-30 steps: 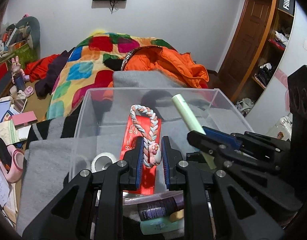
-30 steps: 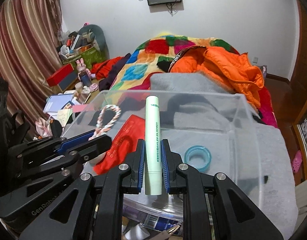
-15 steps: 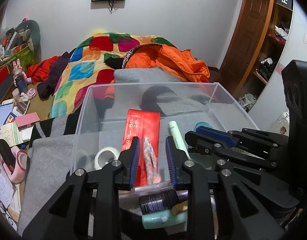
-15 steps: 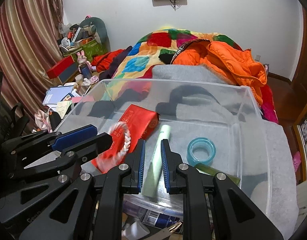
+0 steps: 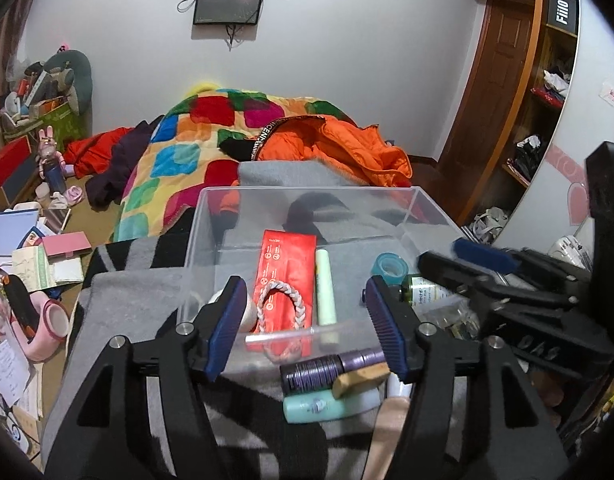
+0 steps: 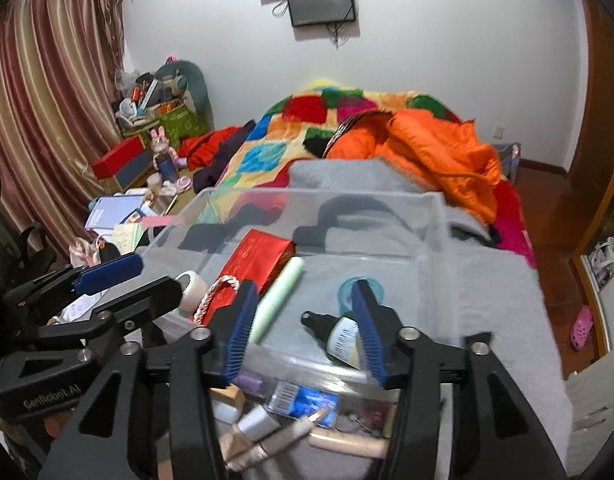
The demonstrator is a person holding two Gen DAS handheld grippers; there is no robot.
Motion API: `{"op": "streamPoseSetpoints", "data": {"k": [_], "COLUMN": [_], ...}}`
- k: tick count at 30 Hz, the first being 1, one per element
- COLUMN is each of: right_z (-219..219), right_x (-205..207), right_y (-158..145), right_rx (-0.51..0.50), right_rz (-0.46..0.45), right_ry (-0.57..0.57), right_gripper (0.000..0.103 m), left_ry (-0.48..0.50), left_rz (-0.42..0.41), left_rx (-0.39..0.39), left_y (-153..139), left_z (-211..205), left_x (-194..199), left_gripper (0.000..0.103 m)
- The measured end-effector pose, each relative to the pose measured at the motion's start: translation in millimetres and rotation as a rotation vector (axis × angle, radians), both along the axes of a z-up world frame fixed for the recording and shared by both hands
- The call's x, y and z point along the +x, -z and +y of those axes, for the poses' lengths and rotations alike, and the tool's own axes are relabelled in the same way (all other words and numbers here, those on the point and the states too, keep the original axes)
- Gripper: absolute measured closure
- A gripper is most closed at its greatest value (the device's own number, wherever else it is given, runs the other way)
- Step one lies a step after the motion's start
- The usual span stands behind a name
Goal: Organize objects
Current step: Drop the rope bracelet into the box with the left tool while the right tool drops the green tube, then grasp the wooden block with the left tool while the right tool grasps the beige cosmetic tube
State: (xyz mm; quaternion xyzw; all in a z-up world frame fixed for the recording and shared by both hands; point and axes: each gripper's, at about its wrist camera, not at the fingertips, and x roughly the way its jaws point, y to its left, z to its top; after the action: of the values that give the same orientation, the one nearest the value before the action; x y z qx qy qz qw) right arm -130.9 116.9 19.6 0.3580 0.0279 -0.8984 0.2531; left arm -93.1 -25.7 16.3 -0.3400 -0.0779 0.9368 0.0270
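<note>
A clear plastic bin [image 5: 211, 216] [image 6: 439, 224] stands on a grey blanket. In it lie a red packet [image 5: 287, 256] [image 6: 253, 258], a braided rope loop [image 5: 281, 308] [image 6: 211, 294], a pale green tube [image 5: 325, 284] [image 6: 277, 294], a blue tape ring [image 5: 389, 266] [image 6: 345, 290], a white tape roll [image 6: 191, 286] and a small bottle [image 6: 341, 334]. My left gripper [image 5: 307, 334] is open and empty at the bin's near edge. My right gripper [image 6: 303, 338] is open and empty, also at the near edge.
Loose toiletries lie on the blanket in front of the bin: a purple tube [image 5: 327, 370], a mint tube [image 5: 331, 406], a blue packet [image 6: 303, 400]. A bed with a patchwork quilt [image 5: 211, 136] and an orange jacket [image 5: 339, 148] lies behind. Floor clutter [image 5: 31, 248] is at left.
Both grippers opened and drew back toward the bin's near edge. The rope loop dropped onto the red packet and the green tube now lies beside it in the bin.
</note>
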Motion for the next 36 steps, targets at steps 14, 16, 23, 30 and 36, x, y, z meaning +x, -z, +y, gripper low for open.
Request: {"op": "streamPoseSetpoints", "data": {"k": [14, 16, 23, 30, 36], "right_z": [47, 50, 55, 50, 49], "right_x": [35, 36, 39, 36, 36], "right_y": [2, 11, 47, 68, 77], "right_rx": [0.053, 0.062, 0.135, 0.143, 0.133], "right_rz": [0.02, -0.008, -0.085, -0.149, -0.177], "right_ry": [0.107, 0.118, 0.147, 0.141, 0.135], "right_gripper": [0.027, 0.027, 0.027, 0.027, 0.02], "left_ry": [-0.025, -0.023, -0.012, 0.005, -0.013], "left_rz": [-0.045, -0.058, -0.107, -0.134, -0.135], "left_rx": [0.004, 0.001, -0.03, -0.049, -0.072], "left_y": [19, 25, 44, 54, 61], "left_z": [10, 14, 27, 43, 49], "left_x": [26, 27, 26, 15, 11], "left_gripper": [0.022, 0.022, 0.022, 0.022, 0.025]}}
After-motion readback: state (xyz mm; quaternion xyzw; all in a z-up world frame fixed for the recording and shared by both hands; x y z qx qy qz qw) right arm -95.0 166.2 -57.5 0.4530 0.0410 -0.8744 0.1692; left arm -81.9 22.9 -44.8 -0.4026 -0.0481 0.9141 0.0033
